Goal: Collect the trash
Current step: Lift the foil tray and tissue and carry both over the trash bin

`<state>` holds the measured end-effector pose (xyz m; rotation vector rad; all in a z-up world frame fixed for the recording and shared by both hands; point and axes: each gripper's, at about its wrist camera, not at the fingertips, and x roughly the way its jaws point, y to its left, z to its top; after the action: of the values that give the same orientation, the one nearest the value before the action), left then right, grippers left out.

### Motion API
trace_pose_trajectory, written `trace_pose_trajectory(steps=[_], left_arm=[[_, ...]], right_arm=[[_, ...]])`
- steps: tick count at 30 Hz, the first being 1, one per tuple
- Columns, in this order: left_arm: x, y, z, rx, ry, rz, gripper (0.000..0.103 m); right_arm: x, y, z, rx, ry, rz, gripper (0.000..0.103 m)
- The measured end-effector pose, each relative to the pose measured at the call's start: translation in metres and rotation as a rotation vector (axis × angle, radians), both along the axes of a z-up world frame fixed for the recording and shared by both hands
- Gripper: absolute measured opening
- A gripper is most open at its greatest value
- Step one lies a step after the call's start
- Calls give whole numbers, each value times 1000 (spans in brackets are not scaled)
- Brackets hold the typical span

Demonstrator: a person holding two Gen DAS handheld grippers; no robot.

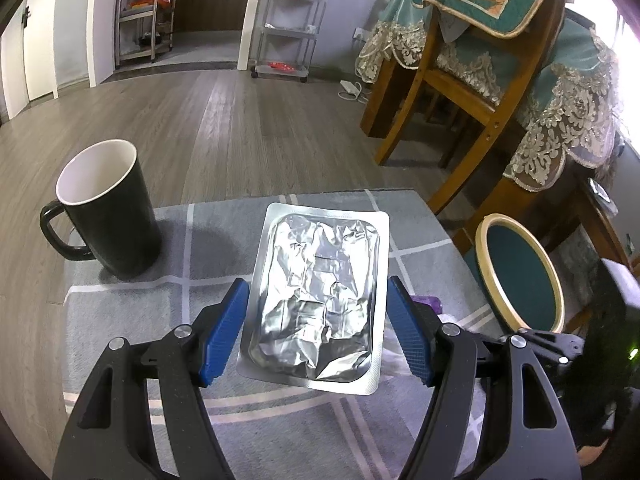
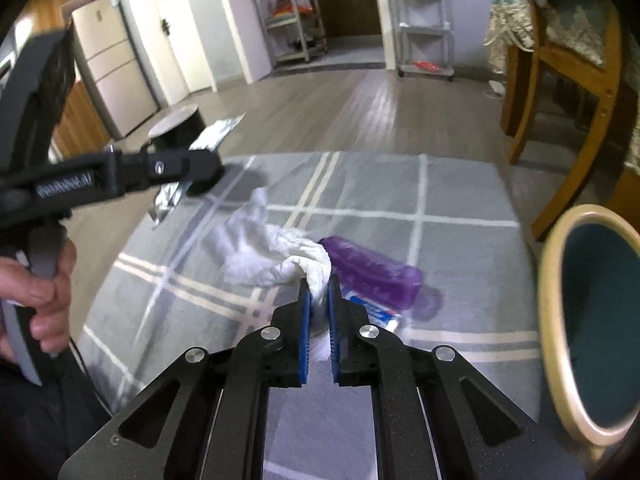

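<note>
The left gripper (image 1: pixel 316 320) grasps a foil pack (image 1: pixel 318 296) by its edges; the right gripper (image 2: pixel 319 300) is clenched on a white tissue (image 2: pixel 272 252), which hides part of the blurred purple bottle (image 2: pixel 372 272).

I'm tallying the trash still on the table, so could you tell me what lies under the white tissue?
Held by the right gripper, the white tissue drapes over one end of the purple bottle, on the gray checked tablecloth. Anything beneath its crumpled middle is hidden.

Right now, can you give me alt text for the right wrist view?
The right tongs are shut on a crumpled white tissue over the grey checked table, beside a lying purple bottle; the left tongs hold a foil pack.
</note>
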<state>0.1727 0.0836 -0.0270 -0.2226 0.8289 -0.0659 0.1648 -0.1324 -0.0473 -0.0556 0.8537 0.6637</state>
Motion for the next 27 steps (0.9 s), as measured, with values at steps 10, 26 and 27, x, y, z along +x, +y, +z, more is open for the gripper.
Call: trace_pose_trajectory(steps=[10, 26, 27], left_arm=[[5, -23, 11, -5, -29, -50, 69], [21, -108, 20, 14, -52, -220, 69], [23, -116, 20, 15, -52, -235, 69]], right_arm=[[-4, -56, 23, 22, -28, -157, 9], [0, -134, 29, 60, -59, -402, 9], [0, -139, 28, 61, -57, -415, 9]])
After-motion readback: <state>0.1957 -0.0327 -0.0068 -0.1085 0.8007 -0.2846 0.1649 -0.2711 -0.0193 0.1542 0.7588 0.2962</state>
